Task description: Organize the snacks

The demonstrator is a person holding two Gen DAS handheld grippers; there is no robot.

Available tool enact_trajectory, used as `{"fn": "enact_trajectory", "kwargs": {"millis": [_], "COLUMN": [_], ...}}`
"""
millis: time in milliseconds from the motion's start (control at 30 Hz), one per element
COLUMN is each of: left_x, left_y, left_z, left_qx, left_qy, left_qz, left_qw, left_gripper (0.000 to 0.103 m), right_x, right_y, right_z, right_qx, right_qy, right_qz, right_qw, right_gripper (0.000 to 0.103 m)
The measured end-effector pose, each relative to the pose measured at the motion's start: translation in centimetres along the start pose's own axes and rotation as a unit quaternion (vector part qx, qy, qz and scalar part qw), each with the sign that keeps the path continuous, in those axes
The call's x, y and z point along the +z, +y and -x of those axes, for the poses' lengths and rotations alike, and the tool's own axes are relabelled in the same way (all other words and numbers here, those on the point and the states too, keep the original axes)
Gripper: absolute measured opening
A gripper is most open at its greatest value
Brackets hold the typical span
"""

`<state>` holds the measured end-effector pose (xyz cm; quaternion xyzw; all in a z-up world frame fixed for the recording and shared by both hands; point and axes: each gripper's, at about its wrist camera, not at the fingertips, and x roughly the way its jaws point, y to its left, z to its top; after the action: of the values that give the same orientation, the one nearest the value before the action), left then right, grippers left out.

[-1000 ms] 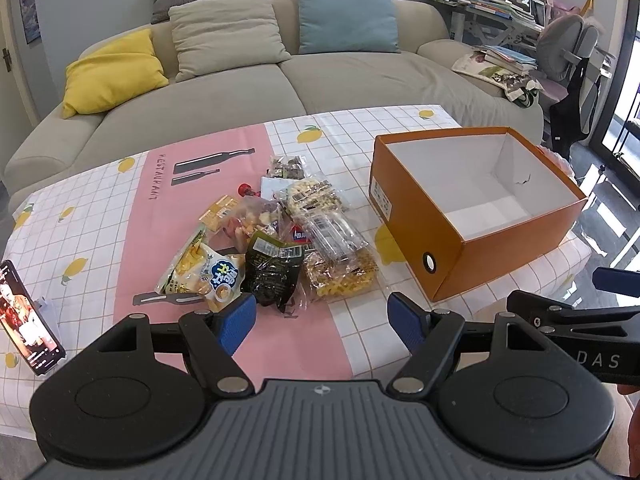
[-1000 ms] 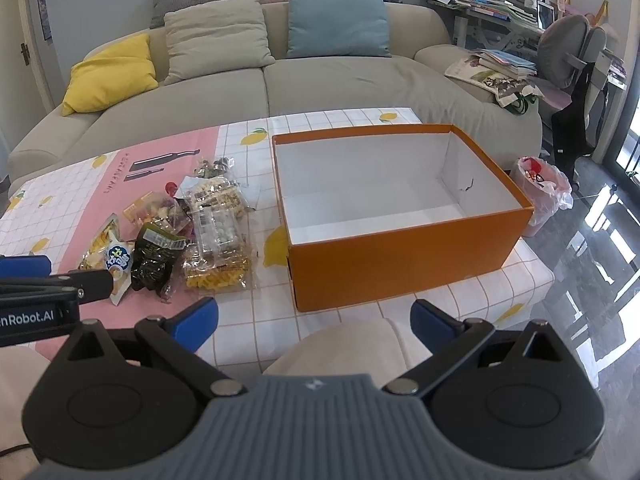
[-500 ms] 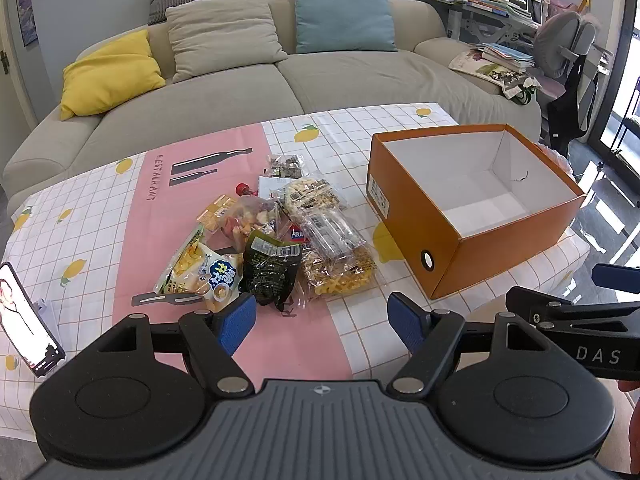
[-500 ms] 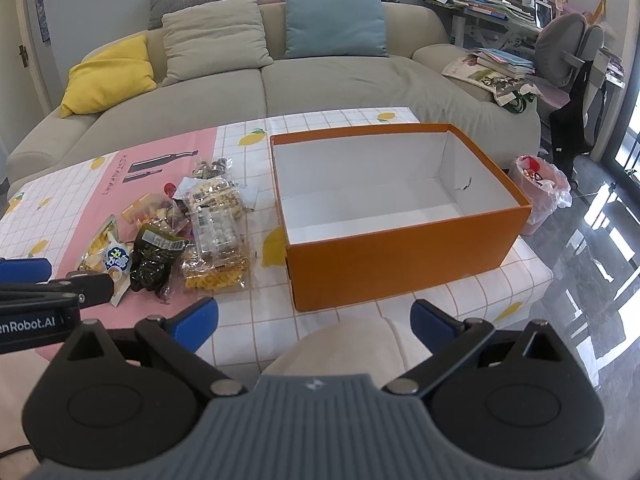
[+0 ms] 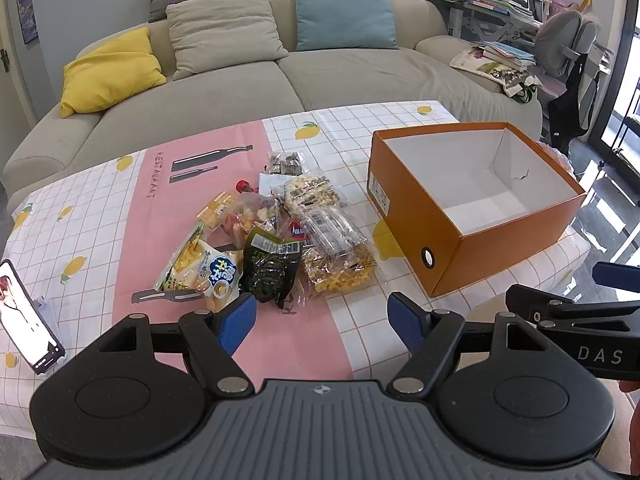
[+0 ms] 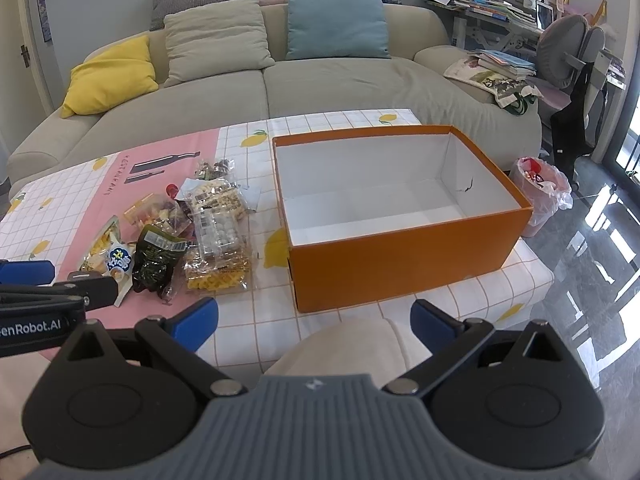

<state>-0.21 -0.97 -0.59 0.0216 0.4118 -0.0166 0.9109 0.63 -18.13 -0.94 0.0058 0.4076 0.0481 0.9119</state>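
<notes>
Left gripper at bottom centre of its view, blue pads spread wide, nothing between, aimed at the snacks heaped mid-frame on the counter, likely lined up for a first pick. Right gripper also spread and empty, low in its view, facing the box. Box sits just right of the pile, open and empty, ready to receive. Sofa behind.
</notes>
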Motion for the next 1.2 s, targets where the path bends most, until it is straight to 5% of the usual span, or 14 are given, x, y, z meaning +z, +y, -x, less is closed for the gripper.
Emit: {"fn": "enact_trajectory", "kwargs": {"millis": [1000,1200], "left_x": [0.6,1.5], "left_y": [0.9,2.9], "left_z": [0.4,0.2], "left_qx": [-0.007,-0.021], "left_qy": [-0.005,-0.004], "left_qz": [0.013,0.05], "left_qw": [0.9999,0.9985], "left_gripper": [0.087,0.078], "right_x": [0.1,0.6], "right_y": [0.0,1.0], "right_z": [-0.1,-0.7], "right_qx": [0.009,0.024], "right_qy": [-0.002,-0.02], "right_qz": [-0.002,0.021], "right_qw": [1.0,0.999], "right_gripper": [0.1,0.099]}}
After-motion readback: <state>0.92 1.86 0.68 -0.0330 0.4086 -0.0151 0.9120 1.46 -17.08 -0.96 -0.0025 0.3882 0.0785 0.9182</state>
